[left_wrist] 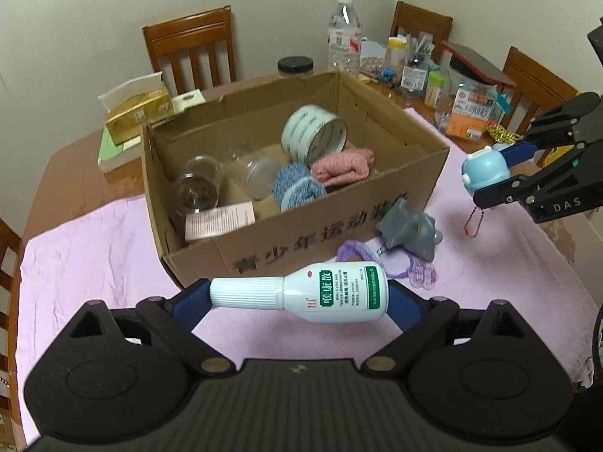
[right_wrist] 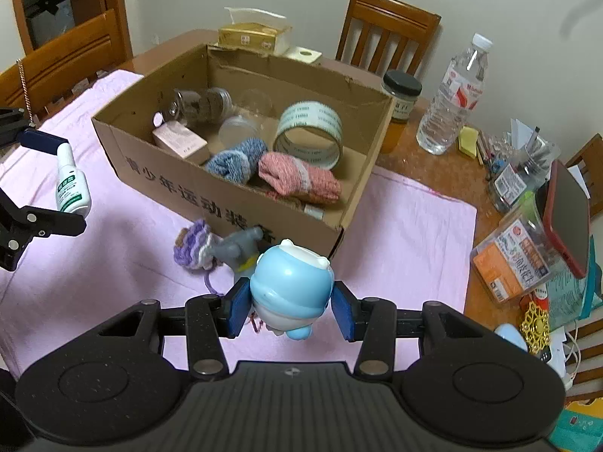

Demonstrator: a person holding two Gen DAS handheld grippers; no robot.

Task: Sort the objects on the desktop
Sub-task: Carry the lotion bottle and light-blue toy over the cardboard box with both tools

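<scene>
My left gripper (left_wrist: 299, 295) is shut on a white medicine bottle (left_wrist: 320, 293) with a green label, held lengthwise above the pink cloth. In the right wrist view that bottle (right_wrist: 71, 184) hangs at the far left in the left gripper (right_wrist: 56, 184). My right gripper (right_wrist: 292, 307) is shut on a light-blue round toy (right_wrist: 290, 290); in the left wrist view the toy (left_wrist: 486, 171) dangles a red bead chain. The cardboard box (left_wrist: 399, 196) holds a tape roll (left_wrist: 314, 133), pink and blue knitted rolls and clear jars. A grey toy (left_wrist: 409, 228) and a purple knitted piece (right_wrist: 192, 248) lie on the cloth before the box.
A pink cloth (right_wrist: 407, 233) covers the wooden table. A tissue box (left_wrist: 139, 113), a dark-lidded jar (right_wrist: 401, 101) and a water bottle (right_wrist: 452, 101) stand behind the box. Cluttered packets and a red-cased phone (right_wrist: 565, 218) crowd the right side. Wooden chairs (left_wrist: 188, 49) surround the table.
</scene>
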